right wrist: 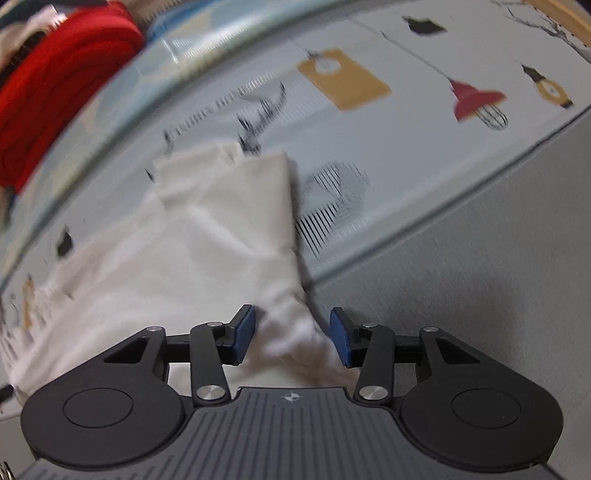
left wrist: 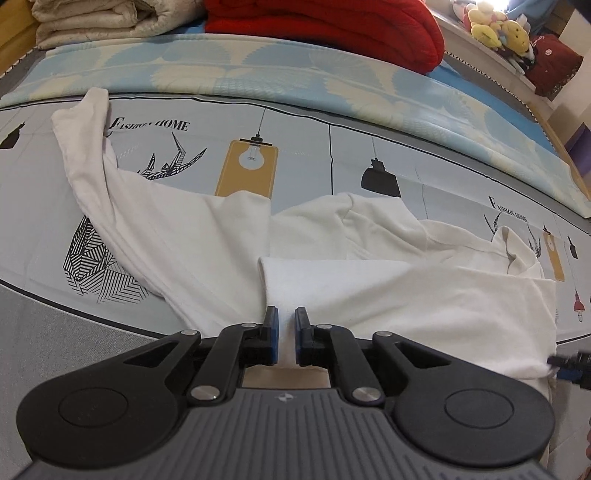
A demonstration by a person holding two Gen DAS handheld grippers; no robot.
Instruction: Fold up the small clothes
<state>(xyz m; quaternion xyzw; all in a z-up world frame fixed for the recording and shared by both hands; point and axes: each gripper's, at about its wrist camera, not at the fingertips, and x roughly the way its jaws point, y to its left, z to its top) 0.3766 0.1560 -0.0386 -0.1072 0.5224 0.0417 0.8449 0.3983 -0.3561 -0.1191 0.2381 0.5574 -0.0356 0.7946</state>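
A white long-sleeved shirt lies spread on a printed sheet, one sleeve stretched to the far left and its lower part folded up over the body. My left gripper is nearly closed on the shirt's near folded edge, with white cloth between the blue pads. In the right wrist view the shirt runs ahead, blurred. My right gripper is open, its jaws either side of a bunched corner of the shirt. The right gripper's tip also shows in the left wrist view at the shirt's right edge.
The printed sheet with lamps and deer covers a grey bed surface. A red blanket and a cream folded quilt lie at the back. Plush toys sit on a shelf at the far right.
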